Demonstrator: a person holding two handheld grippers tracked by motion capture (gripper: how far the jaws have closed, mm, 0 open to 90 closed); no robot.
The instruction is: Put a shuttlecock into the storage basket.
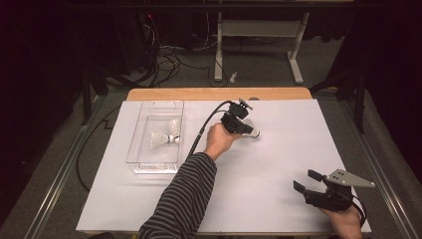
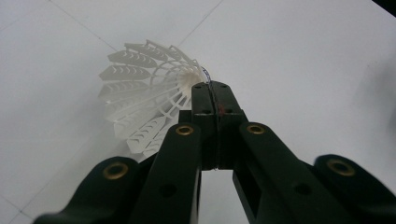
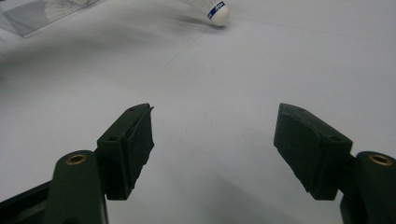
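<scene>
Left of the clenched left tongs [image 1: 247, 128] and their shuttlecock [image 2: 147, 93] lies the tray [image 1: 155, 164], its long axis running front to back. Right tongs [image 1: 309, 183] rest released, farther off.

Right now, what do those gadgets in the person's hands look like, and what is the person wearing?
Each hand-held gripper is black, with two blocky jaws on arms fastened by brass-coloured rivets. The left hand-held gripper trails a black cable back across the table. The right hand-held gripper carries a grey three-cornered plate with small holes on top. The person's left arm wears a dark sleeve with thin light stripes.
</scene>
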